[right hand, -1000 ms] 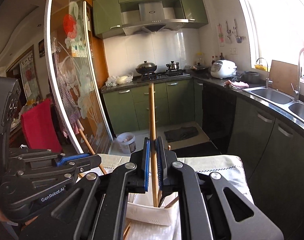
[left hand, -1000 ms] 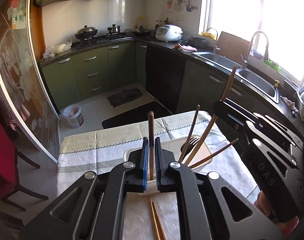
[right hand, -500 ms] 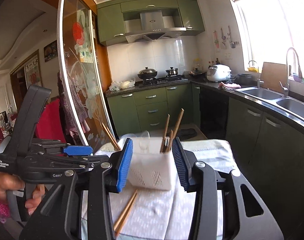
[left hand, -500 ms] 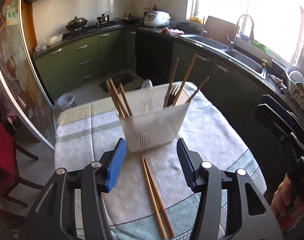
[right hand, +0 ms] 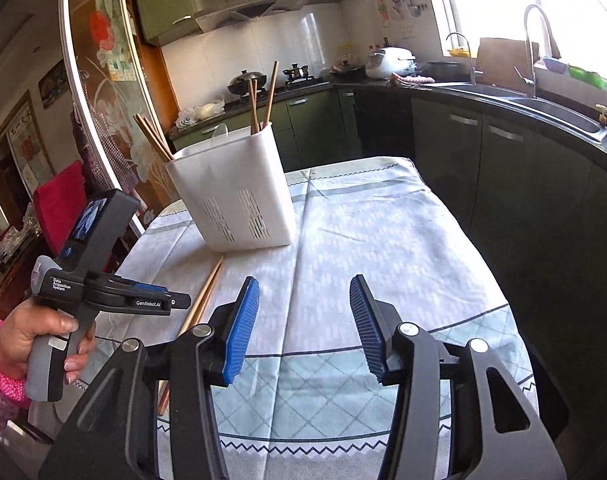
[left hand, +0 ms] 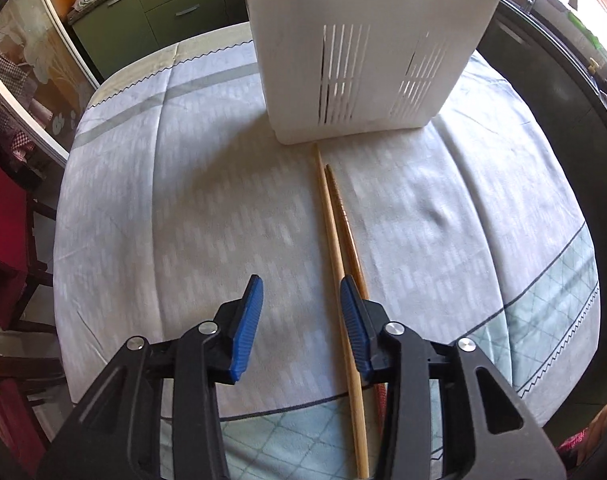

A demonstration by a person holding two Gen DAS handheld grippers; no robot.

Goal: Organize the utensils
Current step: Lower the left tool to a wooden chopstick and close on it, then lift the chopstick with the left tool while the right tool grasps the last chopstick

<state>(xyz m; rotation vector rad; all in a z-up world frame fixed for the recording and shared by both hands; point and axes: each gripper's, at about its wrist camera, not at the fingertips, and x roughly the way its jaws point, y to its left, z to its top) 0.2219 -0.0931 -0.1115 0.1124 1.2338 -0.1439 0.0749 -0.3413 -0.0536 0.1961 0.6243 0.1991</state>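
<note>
Low at the left of the right wrist view, we see the left tongs (right hand: 175,302) in a hand (right hand: 27,336), above two chopsticks (right hand: 201,300) lying on the cloth-covered surface (right hand: 383,240). Up toward the middle, the white utensil holder (right hand: 231,192) stands with more chopsticks (right hand: 259,96) upright inside. Lower middle, our right tongs (right hand: 303,320) are spread apart over bare cloth. Our left tongs are likewise apart, their right pad (left hand: 353,320) above the lighter chopstick (left hand: 333,240).
</note>
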